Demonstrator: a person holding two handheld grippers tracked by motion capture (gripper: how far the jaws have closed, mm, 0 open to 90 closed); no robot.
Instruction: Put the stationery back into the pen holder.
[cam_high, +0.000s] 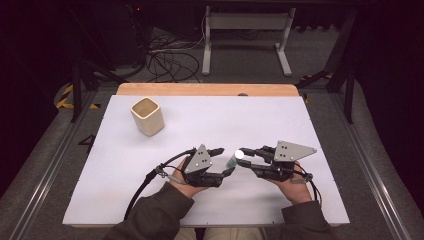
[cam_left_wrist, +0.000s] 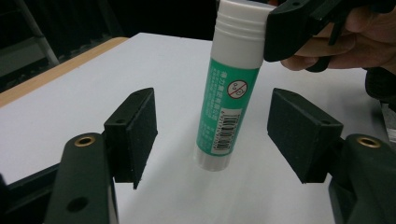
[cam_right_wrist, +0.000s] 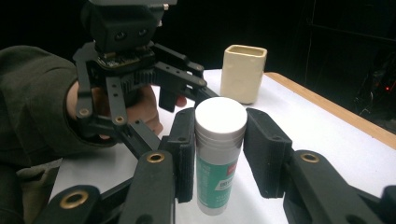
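Glue stick (cam_left_wrist: 227, 98), green-labelled with a white cap, is held upright near the front middle of the white table (cam_high: 150, 200), its base just above or on the surface; contact cannot be told. It is grasped at the cap by the right gripper (cam_right_wrist: 219, 140), whose two pads are pressed against the cap's sides in the right gripper view, so this claw is clenched on the stick. The left gripper (cam_left_wrist: 212, 135) is brought in from the other side at the level of the green body, and its pads (cam_left_wrist: 135, 130) are seen standing clear of the label on both sides, with the stick between them but not touched; the claw is thus partly drawn in and not yet gripping. By this showing, the stick is already lifted or steadied by its cap, and what is left is judged to be the closing of the left pads on the body, after which the cap could be pulled off or the stick passed over. Farther off, toward the far left, a cream square cup (cam_high: 148, 116) is left standing empty and untouched, well apart from both hands.
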